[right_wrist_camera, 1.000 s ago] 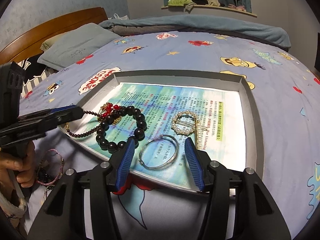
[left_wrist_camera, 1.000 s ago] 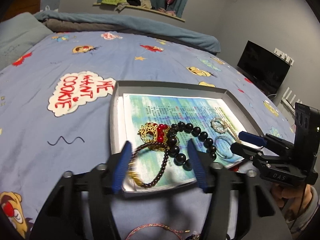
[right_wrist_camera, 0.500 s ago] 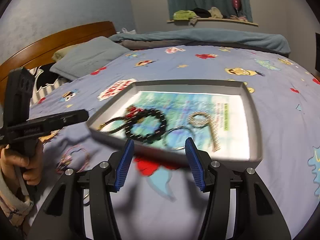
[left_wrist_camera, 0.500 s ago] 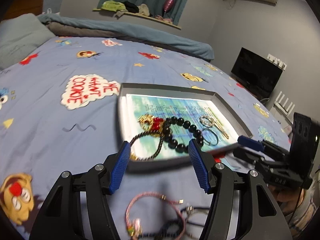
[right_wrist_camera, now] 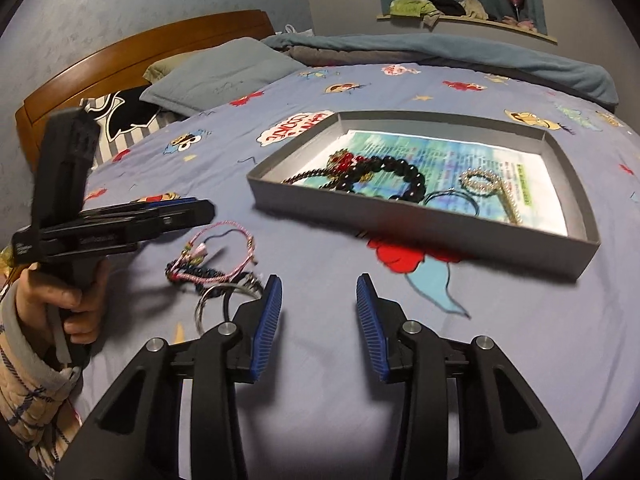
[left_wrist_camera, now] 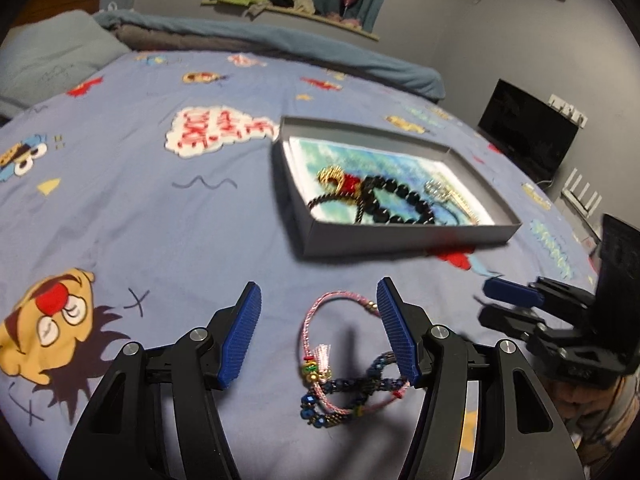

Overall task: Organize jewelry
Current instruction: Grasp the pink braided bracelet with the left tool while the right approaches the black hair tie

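The left hand-held gripper [left_wrist_camera: 318,332] hovers spread wide over a pink cord bracelet [left_wrist_camera: 340,344] tangled with a dark beaded one [left_wrist_camera: 352,396] on the bed [left_wrist_camera: 160,240]. The right hand-held gripper [right_wrist_camera: 318,320], also wide, holds nothing. Beyond, the gray tray [right_wrist_camera: 420,232] holds a black bead bracelet [right_wrist_camera: 384,178].

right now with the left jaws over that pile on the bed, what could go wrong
The pink cord bracelet lies tangled with the dark beaded bracelet, so a pinch by the left gripper may lift both or drag one. A thin metal bangle sits beside the pile and could get knocked. The grey tray already holds overlapping pieces, so a careless drop may snag them.
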